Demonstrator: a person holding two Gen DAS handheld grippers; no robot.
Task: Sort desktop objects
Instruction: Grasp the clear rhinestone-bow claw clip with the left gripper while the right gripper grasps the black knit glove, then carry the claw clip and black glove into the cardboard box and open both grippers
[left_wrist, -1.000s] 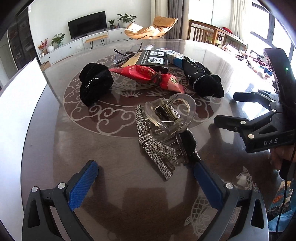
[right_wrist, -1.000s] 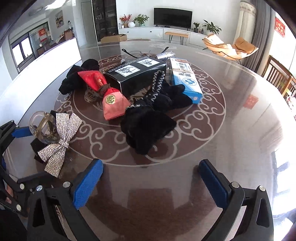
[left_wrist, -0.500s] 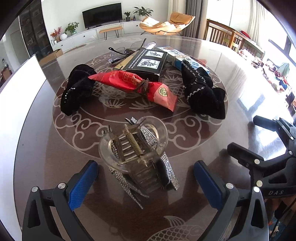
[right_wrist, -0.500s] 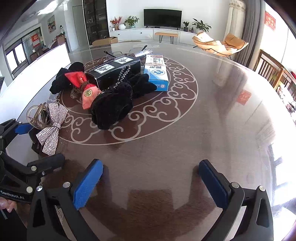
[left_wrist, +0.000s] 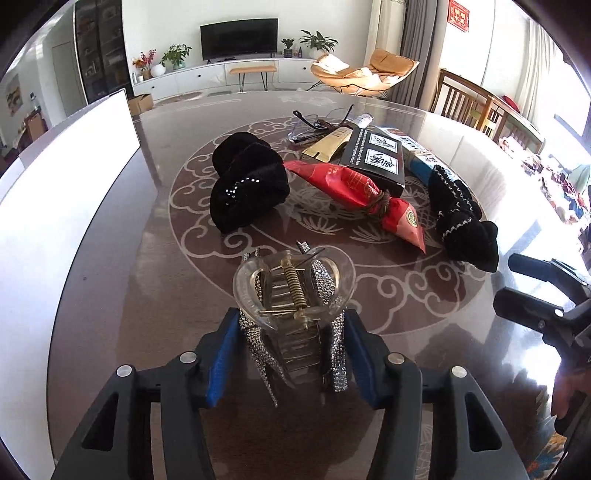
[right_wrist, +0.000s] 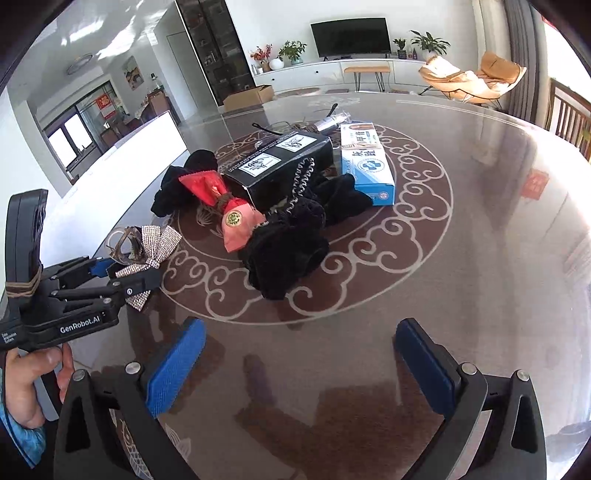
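A clear claw hair clip (left_wrist: 291, 291) with a rhinestone bow sits between the blue pads of my left gripper (left_wrist: 291, 325), whose jaws are closing; the pads press its sides. From the right wrist view the clip (right_wrist: 147, 243) is at the left gripper (right_wrist: 122, 269), just over the dark glass table (left_wrist: 110, 295). My right gripper (right_wrist: 299, 332) stands open above bare table, nothing between its fingers. In the middle lie a black velvet hair piece (left_wrist: 247, 184), a red packet (left_wrist: 354, 188), a black box (left_wrist: 376, 158), a blue box (right_wrist: 369, 162) and a black trimmed bow (left_wrist: 461, 221).
Glasses (left_wrist: 317, 125) and a gold tube (left_wrist: 328, 144) lie behind the boxes. A white board (left_wrist: 66, 177) runs along the table's left edge. A hand (right_wrist: 26, 384) holds the left gripper's handle. Wooden chairs (left_wrist: 469, 103) stand at the far right.
The left gripper's jaws have closed in from wide open onto the hair clip, which now stands between the pads. The right gripper has stayed open, and its view has turned slightly.
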